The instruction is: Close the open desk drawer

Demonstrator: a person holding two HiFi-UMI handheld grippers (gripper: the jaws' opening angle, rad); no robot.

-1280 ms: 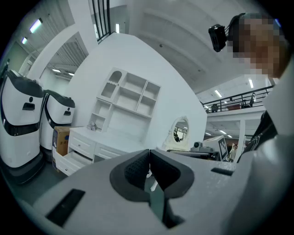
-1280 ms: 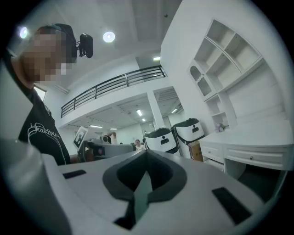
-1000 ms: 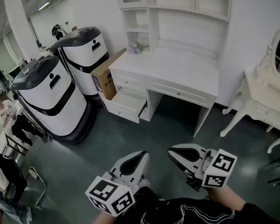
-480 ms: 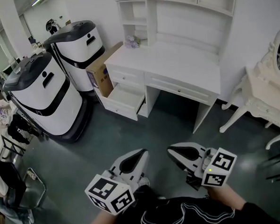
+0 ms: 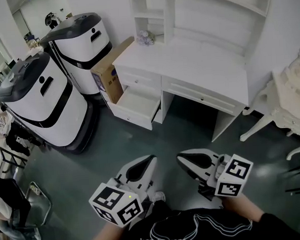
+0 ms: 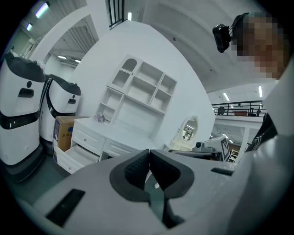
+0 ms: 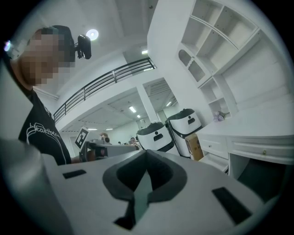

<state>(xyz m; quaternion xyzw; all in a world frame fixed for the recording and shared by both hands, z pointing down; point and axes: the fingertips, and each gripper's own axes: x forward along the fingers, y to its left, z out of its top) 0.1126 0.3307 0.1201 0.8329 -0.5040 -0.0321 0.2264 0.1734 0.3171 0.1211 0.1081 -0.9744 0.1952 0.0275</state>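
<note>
Both grippers are held low in front of the person's black shirt, well apart from the furniture and touching nothing.

Left gripper: clenched, dark pads meeting at the tips in the left gripper view, nothing between them. Its marker cube faces the head camera.

Right gripper: also clenched, jaw tips together in the right gripper view, nothing held. The two grippers sit side by side, near each other but apart, both aimed forward over the dark grey floor.

Open white drawer: the lower drawer on the left side of the white surface with a shelf hutch, pulled out towards the floor, its inside looking bare. It is ahead and left of both grippers, across a stretch of floor. The small drawer above it is flush. The left gripper view shows it low on the left; the right gripper view shows it low on the right.

Brown cardboard box stands just beside the left end of the surface, by the open drawer. Two white-and-black rounded machines stand left of the box, one nearer and one behind. A small pale purple item sits at the back left corner of the surface. A white carved dressing table is at the right edge.
</note>
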